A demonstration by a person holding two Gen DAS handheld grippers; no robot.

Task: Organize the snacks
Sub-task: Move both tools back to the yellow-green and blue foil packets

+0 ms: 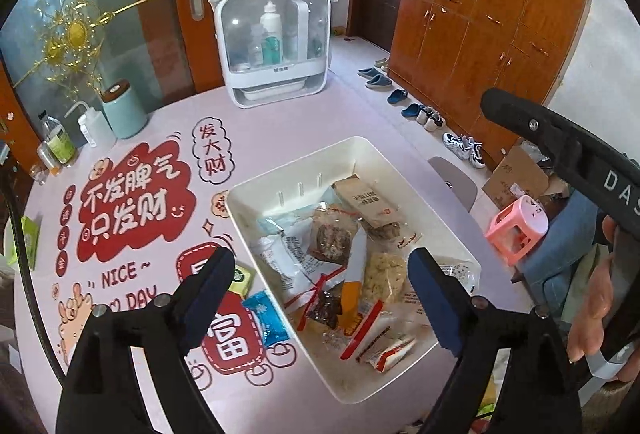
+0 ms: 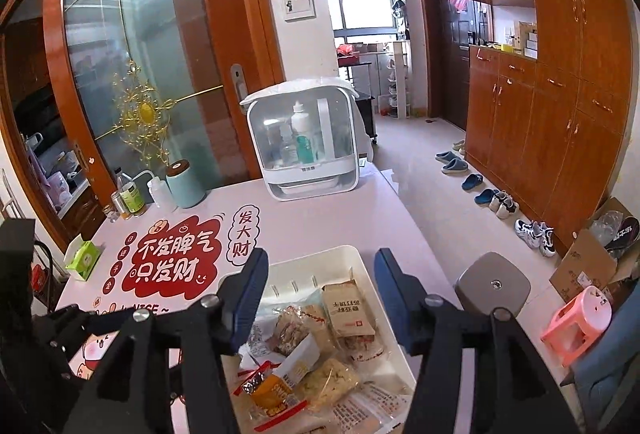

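Observation:
A white bin (image 1: 304,157) on the pink table holds several wrapped snacks, among them a brown packet (image 1: 366,201) and an orange packet (image 1: 351,298). A blue packet (image 1: 267,318) and a green-yellow packet (image 1: 242,280) lie on the table left of the bin. My left gripper (image 1: 320,294) is open and empty above the bin's near half. My right gripper (image 2: 318,298) is open and empty above the same bin (image 2: 320,260); its arm shows in the left wrist view (image 1: 560,149). The brown packet (image 2: 348,308) and orange packet (image 2: 276,392) show below it.
A white storage case (image 1: 274,45) with bottles stands at the table's far edge. A teal canister (image 1: 124,109) and bottles (image 1: 60,143) stand at far left, a green box (image 2: 83,258) near the left edge. A pink stool (image 1: 516,230), a grey chair (image 2: 494,288), shoes and wooden cabinets are to the right.

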